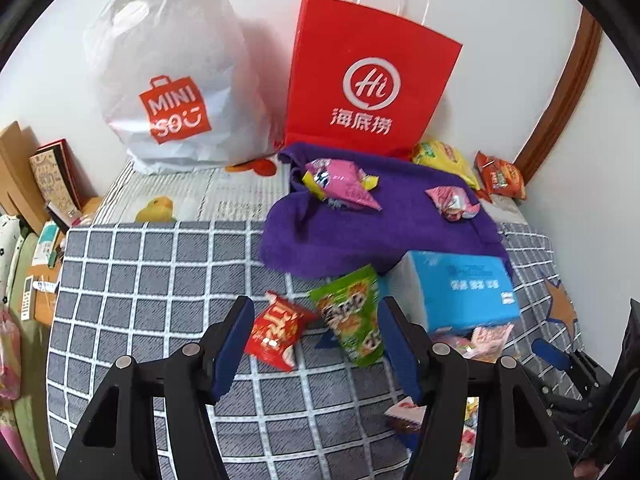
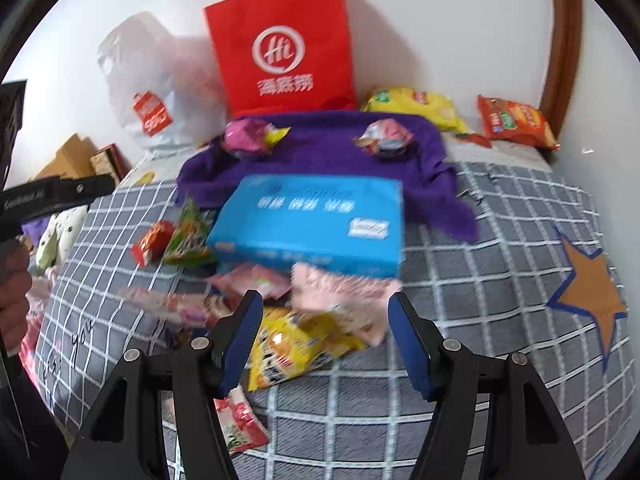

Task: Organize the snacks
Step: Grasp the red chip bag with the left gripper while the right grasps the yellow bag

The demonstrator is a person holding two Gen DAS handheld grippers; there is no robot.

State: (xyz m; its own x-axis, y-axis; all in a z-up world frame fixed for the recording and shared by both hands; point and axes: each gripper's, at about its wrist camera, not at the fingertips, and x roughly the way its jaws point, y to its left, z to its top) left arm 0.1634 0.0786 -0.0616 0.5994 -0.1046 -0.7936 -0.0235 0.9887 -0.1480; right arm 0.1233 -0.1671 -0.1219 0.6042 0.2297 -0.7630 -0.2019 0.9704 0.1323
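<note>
On the bed (image 1: 152, 280), snacks lie scattered around a blue box (image 2: 316, 224). The left gripper (image 1: 316, 344), fingers apart, frames a green packet (image 1: 352, 316) and red packet (image 1: 276, 332); the right gripper (image 2: 324, 340), also spread, hovers over a yellow packet (image 2: 296, 348). Likely reaching; next calls for descending and closing.

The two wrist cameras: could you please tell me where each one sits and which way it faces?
Left wrist: on the left gripper, above the checked blanket, facing the wall with the white bag and red bag; its open blue fingers frame a red packet and green packet.
Right wrist: on the right gripper, further right, facing the same wall; its open fingers frame a yellow packet; the person's left hand shows at the edge.
Shared: both bags, the purple towel and the blue box.
</note>
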